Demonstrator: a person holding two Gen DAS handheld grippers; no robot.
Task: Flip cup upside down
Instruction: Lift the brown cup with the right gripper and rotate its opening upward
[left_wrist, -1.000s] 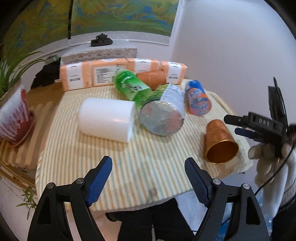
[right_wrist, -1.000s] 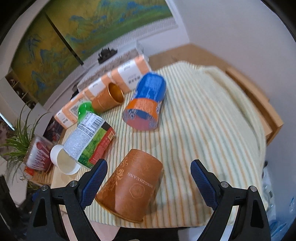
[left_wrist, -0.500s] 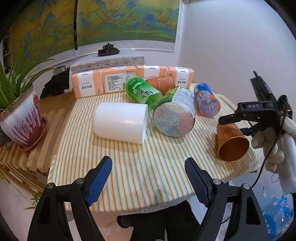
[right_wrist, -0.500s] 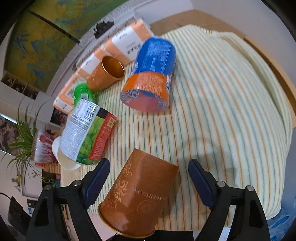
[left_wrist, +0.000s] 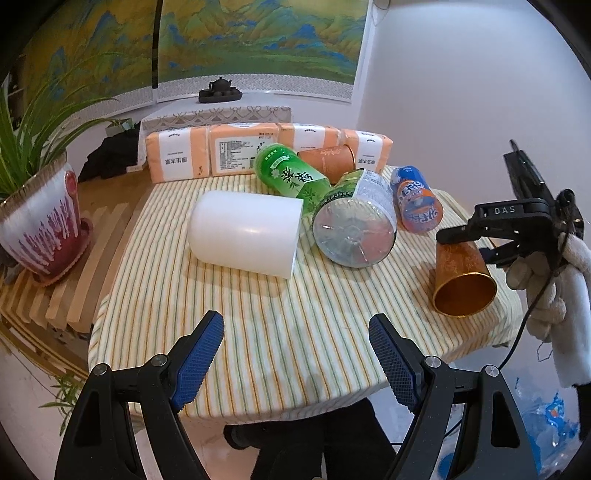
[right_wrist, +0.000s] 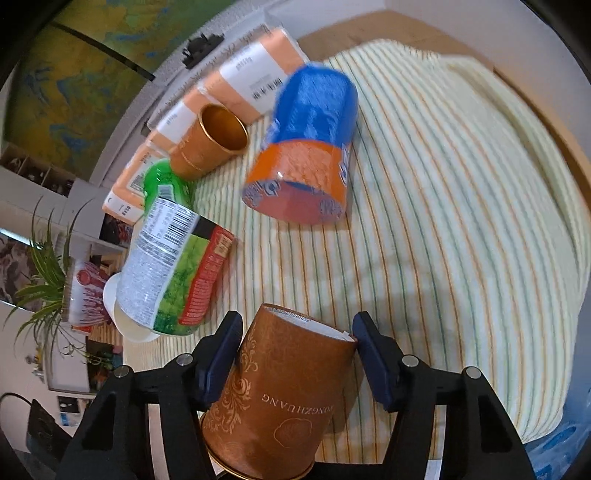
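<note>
A brown paper cup (right_wrist: 275, 391) with gold print lies on its side at the table's near right edge, its gold mouth toward me. It also shows in the left wrist view (left_wrist: 461, 280). My right gripper (right_wrist: 297, 354) has its blue pads on both sides of the cup's base end and grips it. In the left wrist view the right gripper (left_wrist: 476, 240) sits over the cup, held by a gloved hand. My left gripper (left_wrist: 295, 354) is open and empty, hovering over the table's front edge.
On the striped tablecloth (left_wrist: 258, 314) lie a white cup (left_wrist: 243, 232), a green bottle (left_wrist: 291, 177), a clear bottle (left_wrist: 354, 225), a blue-orange bottle (left_wrist: 415, 203) and a second brown cup (left_wrist: 327, 158). Orange tissue packs (left_wrist: 221, 151) line the back. A potted plant (left_wrist: 37, 221) stands left.
My right gripper has moved forward around the brown cup and closed onto its base end. The left gripper has drawn back and risen slightly.
</note>
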